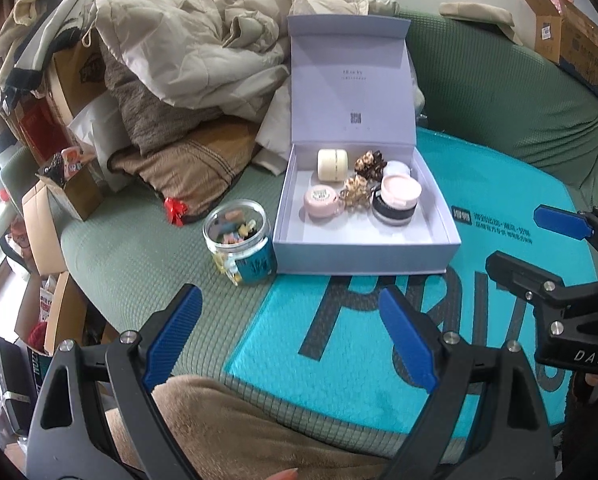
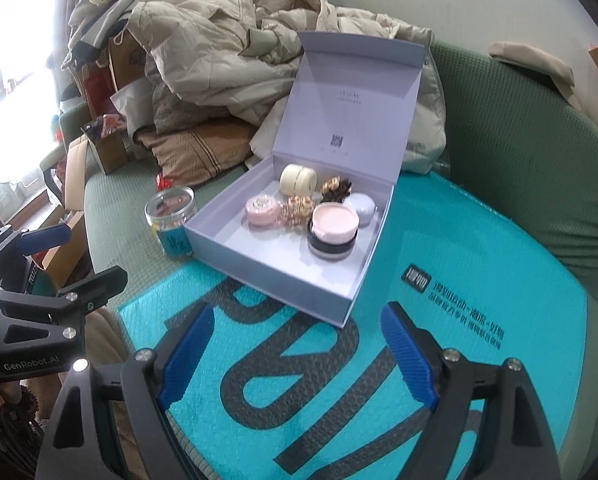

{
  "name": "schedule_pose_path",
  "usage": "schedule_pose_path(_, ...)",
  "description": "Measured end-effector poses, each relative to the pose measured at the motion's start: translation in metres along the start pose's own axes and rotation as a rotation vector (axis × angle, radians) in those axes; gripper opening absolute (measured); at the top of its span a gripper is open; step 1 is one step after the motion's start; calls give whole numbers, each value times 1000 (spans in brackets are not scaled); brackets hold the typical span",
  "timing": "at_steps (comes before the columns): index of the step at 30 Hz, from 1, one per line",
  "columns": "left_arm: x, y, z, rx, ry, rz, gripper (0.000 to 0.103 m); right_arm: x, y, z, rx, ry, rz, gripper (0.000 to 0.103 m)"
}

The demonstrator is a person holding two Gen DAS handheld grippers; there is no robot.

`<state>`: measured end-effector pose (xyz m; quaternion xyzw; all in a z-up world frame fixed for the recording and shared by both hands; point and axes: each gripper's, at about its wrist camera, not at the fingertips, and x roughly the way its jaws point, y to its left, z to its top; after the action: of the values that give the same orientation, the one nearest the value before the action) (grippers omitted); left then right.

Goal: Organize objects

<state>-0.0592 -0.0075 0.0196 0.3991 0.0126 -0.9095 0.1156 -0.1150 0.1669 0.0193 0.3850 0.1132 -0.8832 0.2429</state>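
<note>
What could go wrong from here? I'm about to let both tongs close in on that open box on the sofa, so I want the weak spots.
1. The box sits on a soft teal mat; pressing its wall may tip it.
2. The upright lid could be knocked shut on the way in.
3. The glass jar stands right beside the box's left wall and could topple if the box slides.
</note>
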Motion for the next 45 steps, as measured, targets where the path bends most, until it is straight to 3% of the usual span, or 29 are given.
schedule_pose_path(12, 6, -6, -15, -22, 24, -18, 90, 4, -5, -7, 12, 13, -13, 86)
schedule_pose_path(45, 10, -3, -21, -32, 52, -23, 94, 9, -1, -10, -1, 38, 0, 86)
